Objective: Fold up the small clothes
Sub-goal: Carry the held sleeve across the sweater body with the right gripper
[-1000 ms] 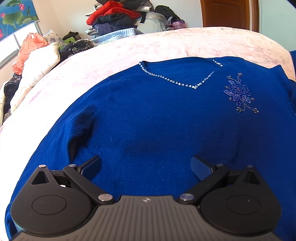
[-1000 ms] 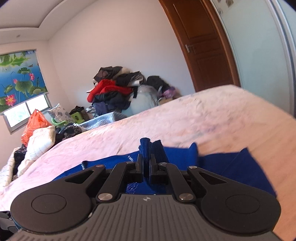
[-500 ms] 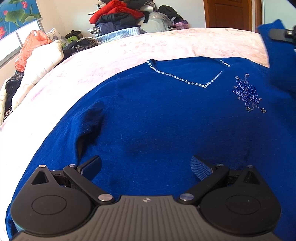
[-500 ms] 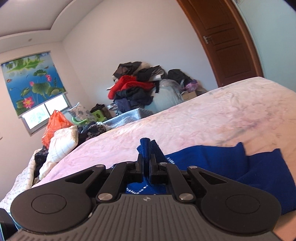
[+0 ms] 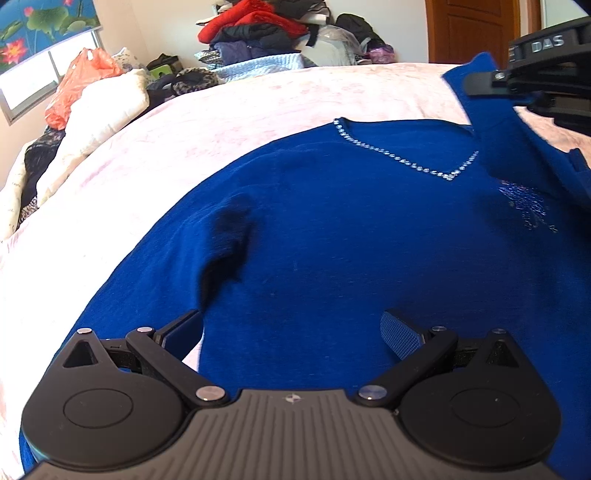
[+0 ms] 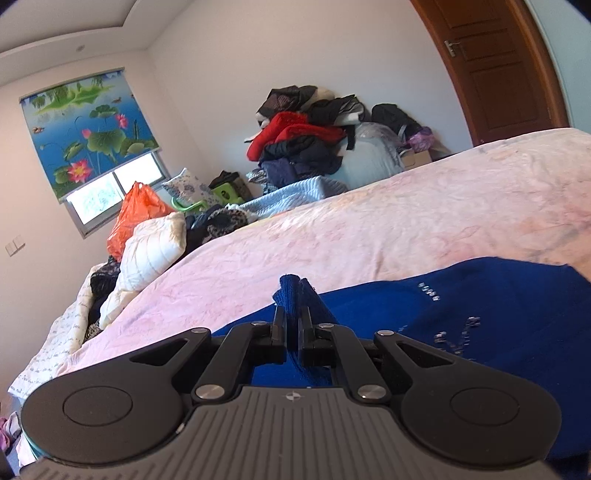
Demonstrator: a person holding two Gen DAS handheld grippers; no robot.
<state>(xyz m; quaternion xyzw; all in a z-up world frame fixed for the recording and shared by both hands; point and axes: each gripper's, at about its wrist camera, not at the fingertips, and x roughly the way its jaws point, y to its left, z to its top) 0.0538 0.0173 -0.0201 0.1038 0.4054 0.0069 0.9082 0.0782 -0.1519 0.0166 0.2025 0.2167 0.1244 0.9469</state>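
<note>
Your left gripper [image 5: 291,332] hangs with its jaws spread wide and nothing between them, low over the hem end of the blue sweater [image 5: 351,240], which lies flat, front up, on the pink bedspread [image 5: 258,107]. Your right gripper [image 6: 293,334] is clamped tight on a bunched edge of that same sweater, a sleeve by the look of it, and holds it lifted above the sweater's right shoulder, beside the beaded neckline [image 5: 406,162]. Judge the knit as soft, light and limp: it will drape and sag from any single pinch, so take it by a seam, cuff or hem corner where the layers are thick, and expect the beads to snag rather than slide. By count there is one sweater to fold, with one strand of beads along the V and one beaded flower [image 5: 524,203] just right of it. Beyond the sweater's collar, past the far edge of the bedspread, one heap of clothes [image 5: 266,33] rises against the wall, too jumbled to count; one orange bag [image 5: 81,85] sits left of it.
</note>
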